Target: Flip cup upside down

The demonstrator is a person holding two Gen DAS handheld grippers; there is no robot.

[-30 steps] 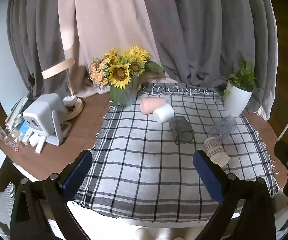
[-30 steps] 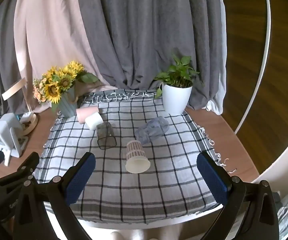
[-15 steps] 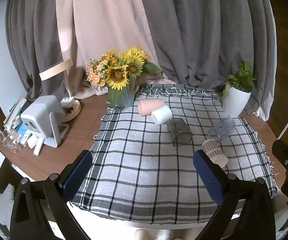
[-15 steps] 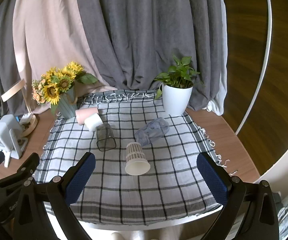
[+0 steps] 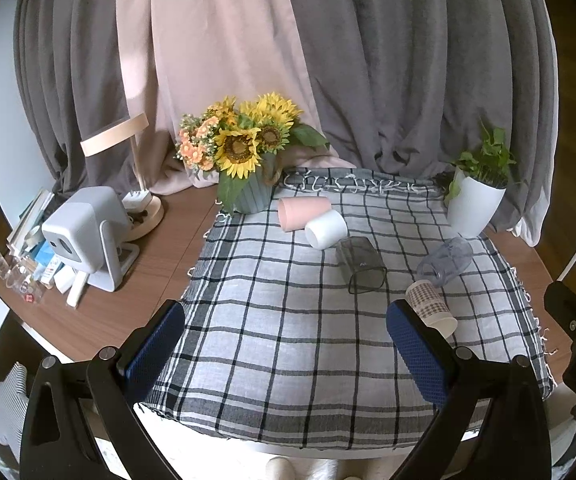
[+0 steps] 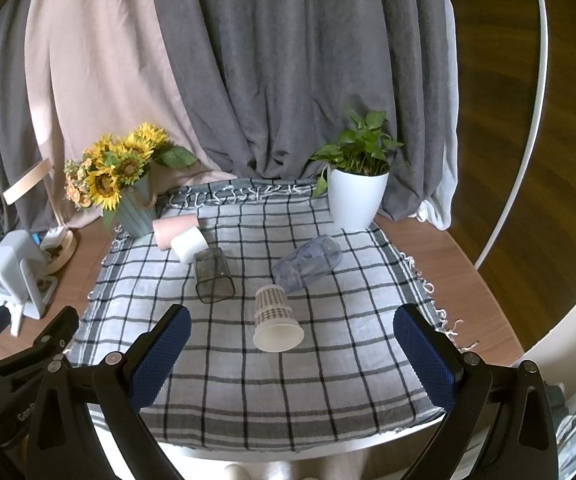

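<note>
Approach step: left tongs (image 5: 286,334) and right tongs (image 6: 292,340) both spread apart, empty; next, close on the lying checked paper cup (image 6: 275,316)

sunflower vase (image 5: 253,196) at checked cloth's (image 5: 288,344) far-left corner | white potted plant (image 6: 354,196) far right | lamp (image 5: 136,184), white device (image 5: 88,232) on wooden worktop (image 5: 156,264) | curtains (image 6: 288,60) behind

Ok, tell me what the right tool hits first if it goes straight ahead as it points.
Probably the patterned paper cup, lying on its side on the checked cloth between the open fingers of the right tool; depth is uncertain.
</note>
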